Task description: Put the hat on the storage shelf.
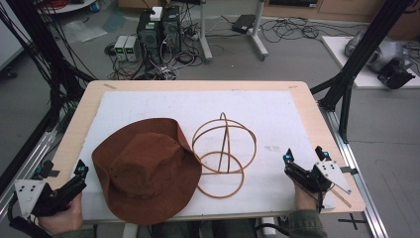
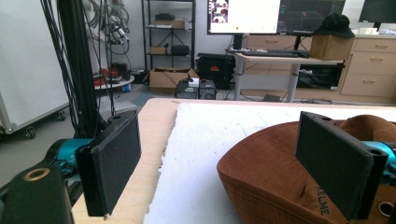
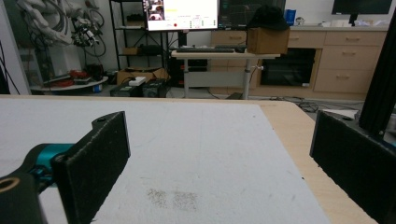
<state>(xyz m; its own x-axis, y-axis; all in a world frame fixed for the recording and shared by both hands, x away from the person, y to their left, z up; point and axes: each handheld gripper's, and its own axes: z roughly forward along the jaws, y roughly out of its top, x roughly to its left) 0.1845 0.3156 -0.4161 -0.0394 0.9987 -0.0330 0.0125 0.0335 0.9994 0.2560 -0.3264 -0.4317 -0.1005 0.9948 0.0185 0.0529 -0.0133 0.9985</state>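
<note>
A: Brown suede brimmed hat (image 1: 146, 168) lies just inward of the left gripper (image 1: 63, 171), jaws spread, empty.
B: Right gripper (image 1: 304, 154), also spread and empty, sits well apart; bamboo hoop stand (image 1: 223, 153) between.

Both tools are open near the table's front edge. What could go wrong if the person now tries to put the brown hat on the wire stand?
1. The brown suede brimmed hat overlaps the thin tan wire hat stand; lifting it may drag or tip that light frame.
2. The hat reaches the front edge of the white foam board, so a push from the open left tool might slide it off.
3. The open right tool may pinch only the soft brim, which would probably fold.
</note>
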